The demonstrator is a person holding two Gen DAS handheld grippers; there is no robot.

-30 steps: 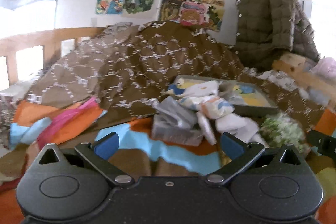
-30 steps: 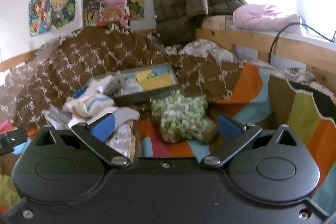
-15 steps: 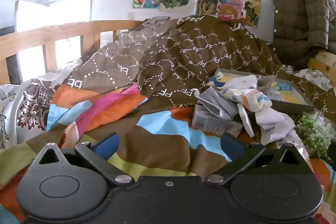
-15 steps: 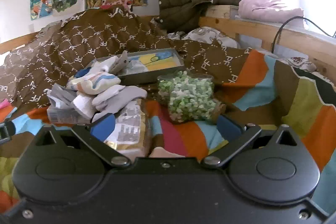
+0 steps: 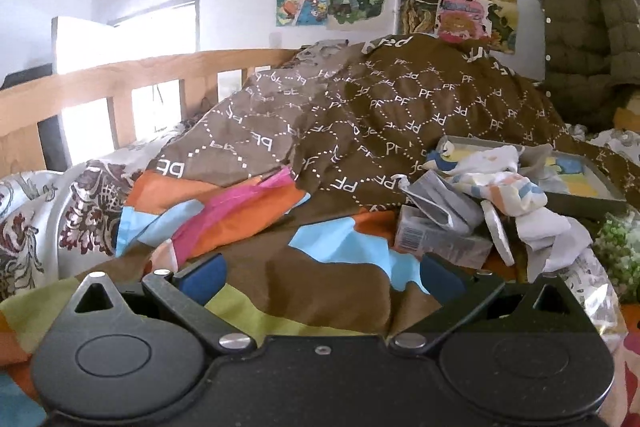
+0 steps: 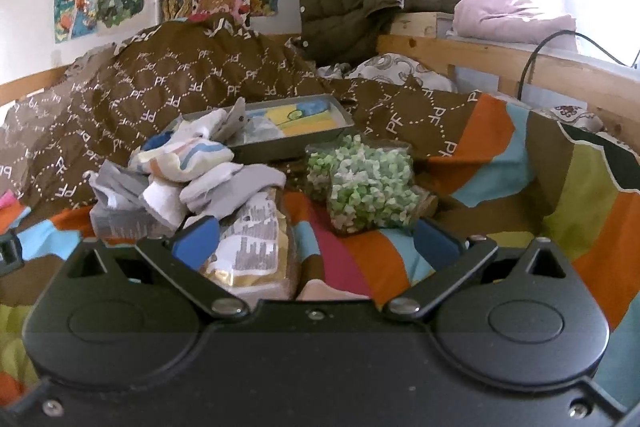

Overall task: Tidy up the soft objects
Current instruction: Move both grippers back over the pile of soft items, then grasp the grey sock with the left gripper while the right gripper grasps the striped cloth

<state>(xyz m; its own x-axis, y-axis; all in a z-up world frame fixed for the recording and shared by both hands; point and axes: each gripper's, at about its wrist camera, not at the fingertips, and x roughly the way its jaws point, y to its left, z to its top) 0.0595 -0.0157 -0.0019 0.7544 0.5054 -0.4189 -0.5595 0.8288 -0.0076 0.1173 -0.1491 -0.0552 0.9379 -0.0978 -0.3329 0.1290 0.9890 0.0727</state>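
Holding both grippers spread and empty over the striped bedspread (image 5: 328,279), we saw the sock pile (image 6: 192,167) heaped before the grey tray (image 6: 296,137), left gripper (image 5: 320,273) apart, right gripper (image 6: 316,239) nearer.

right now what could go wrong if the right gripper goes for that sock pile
1. The socks lie tangled over a tissue pack and a gold-printed packet, so the open right gripper may snag packaging along with fabric.
2. The pile leans against the grey tray; pulling could drag or tip it.
3. The bag of green and white pieces sits close and could get knocked.
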